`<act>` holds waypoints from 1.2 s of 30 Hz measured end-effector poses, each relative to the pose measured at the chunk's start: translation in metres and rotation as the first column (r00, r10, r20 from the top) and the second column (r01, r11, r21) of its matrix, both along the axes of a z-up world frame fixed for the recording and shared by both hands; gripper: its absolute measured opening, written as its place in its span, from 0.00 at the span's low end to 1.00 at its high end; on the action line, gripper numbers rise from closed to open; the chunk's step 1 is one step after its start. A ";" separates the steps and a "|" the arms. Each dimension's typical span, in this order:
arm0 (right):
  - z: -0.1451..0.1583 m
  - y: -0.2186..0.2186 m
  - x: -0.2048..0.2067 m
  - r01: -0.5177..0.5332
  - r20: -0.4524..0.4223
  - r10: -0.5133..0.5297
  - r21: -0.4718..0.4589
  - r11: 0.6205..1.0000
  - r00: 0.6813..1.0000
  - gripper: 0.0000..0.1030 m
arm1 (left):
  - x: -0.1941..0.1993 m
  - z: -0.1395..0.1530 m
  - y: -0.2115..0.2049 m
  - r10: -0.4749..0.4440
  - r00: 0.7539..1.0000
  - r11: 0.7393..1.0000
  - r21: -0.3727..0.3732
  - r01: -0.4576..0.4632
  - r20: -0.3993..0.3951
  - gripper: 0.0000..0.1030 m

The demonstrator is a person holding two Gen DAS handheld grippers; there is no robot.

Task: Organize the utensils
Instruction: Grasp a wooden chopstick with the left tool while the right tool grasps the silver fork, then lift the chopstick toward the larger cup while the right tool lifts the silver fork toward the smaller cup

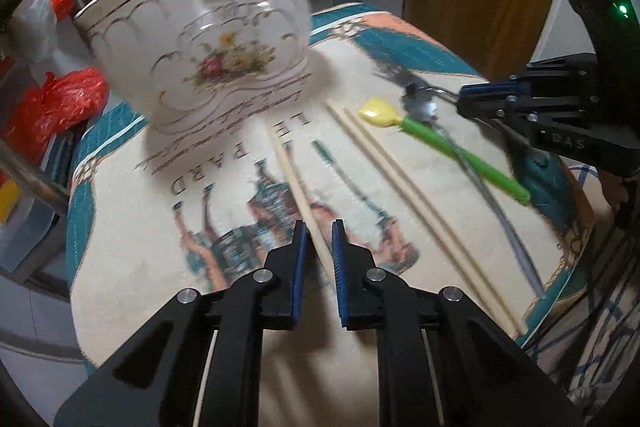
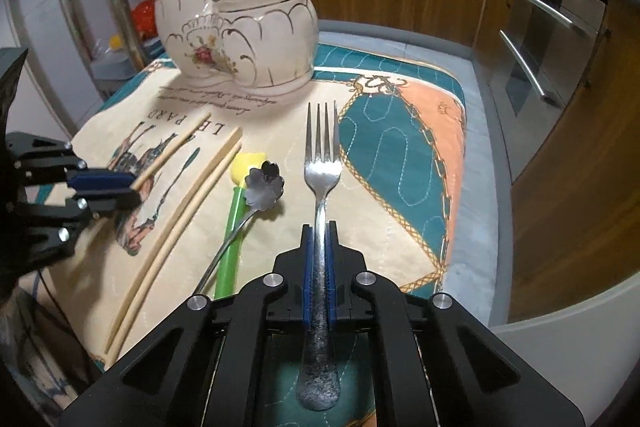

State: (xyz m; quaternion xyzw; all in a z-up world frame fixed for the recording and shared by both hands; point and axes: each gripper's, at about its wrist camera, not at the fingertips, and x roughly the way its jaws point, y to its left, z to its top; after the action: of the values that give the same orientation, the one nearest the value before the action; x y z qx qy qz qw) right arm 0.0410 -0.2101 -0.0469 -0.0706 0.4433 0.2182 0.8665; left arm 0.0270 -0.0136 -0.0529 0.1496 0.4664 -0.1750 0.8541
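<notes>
A white floral two-pot ceramic holder [image 1: 208, 43] [image 2: 240, 39] stands at the far side of a printed cloth, with chopsticks, a gold fork and a yellow-tipped utensil in it. My left gripper [image 1: 320, 231] [image 2: 136, 193] has its jaws narrowly apart around a single chopstick [image 1: 296, 183] [image 2: 176, 147] lying on the cloth. My right gripper [image 2: 320, 231] [image 1: 460, 103] is shut on a steel fork [image 2: 322, 163], tines pointing toward the holder. A chopstick pair [image 1: 404, 195] [image 2: 172, 227], a yellow-and-green utensil [image 1: 440, 143] [image 2: 234, 227] and a flower-shaped spoon [image 2: 262, 185] lie between the grippers.
The printed cloth [image 2: 400, 155] covers a grey table. Wooden cabinets and an oven with bar handles [image 2: 532, 39] stand to the right. Red plastic bags [image 1: 52, 111] and a metal rack sit beyond the table's left edge.
</notes>
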 end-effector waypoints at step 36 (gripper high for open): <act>0.057 -0.009 -0.026 -0.039 0.314 -0.010 0.149 0.988 0.949 0.06 | -0.017 0.036 0.036 0.163 0.963 0.966 -0.235 -0.111 0.214 0.06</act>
State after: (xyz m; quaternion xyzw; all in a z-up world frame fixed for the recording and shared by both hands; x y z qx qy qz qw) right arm 0.0152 -0.2190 0.0102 -0.0408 0.2814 0.2440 0.9272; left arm 0.0103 0.0228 -0.0167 0.0401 0.3507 -0.1473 0.9240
